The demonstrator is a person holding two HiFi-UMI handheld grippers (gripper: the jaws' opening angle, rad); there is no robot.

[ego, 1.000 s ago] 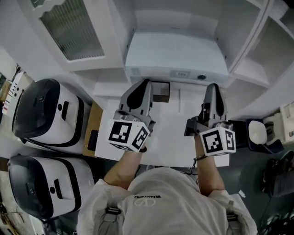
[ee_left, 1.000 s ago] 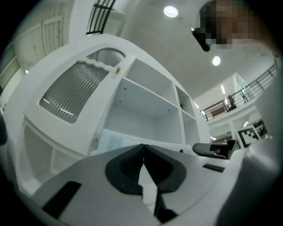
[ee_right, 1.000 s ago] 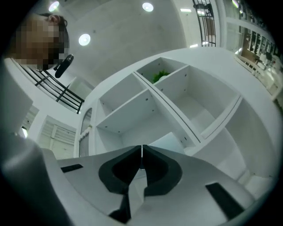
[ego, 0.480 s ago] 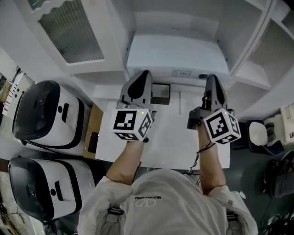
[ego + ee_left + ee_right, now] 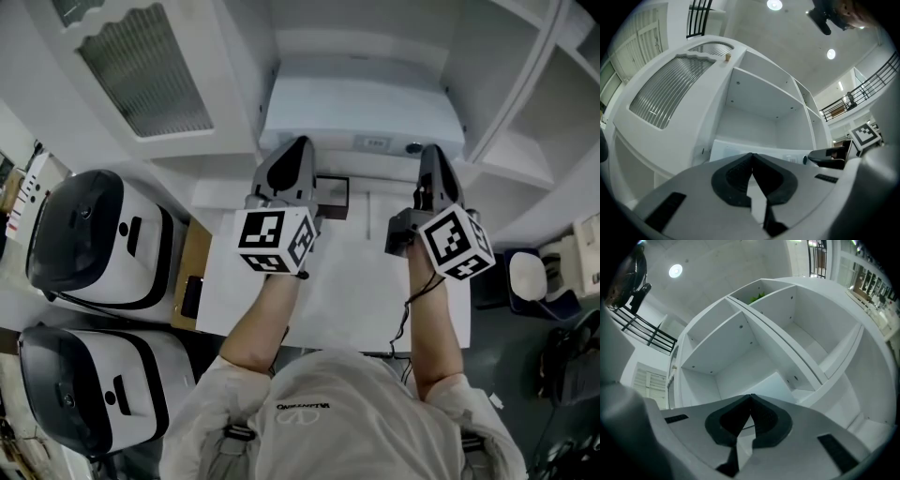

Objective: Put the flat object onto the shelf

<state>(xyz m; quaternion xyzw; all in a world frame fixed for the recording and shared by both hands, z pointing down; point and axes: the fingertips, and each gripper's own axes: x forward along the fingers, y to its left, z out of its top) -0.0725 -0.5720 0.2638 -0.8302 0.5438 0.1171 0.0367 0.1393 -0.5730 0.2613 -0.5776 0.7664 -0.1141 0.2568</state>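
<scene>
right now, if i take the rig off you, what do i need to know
Left tongs: jaws together, nothing seen between the tips, which are at the front edge of the flat white object.
Right tongs: the same, at the object's front right.
The object appears to lie in the open bay of the shelf, its button face toward you. How deep it sits I cannot tell.
Done: the object looks to be on the shelf.
Left: probably nudge it fully in, then draw both tongs back over the white table.

Two black-and-white appliances beside a white table
</scene>
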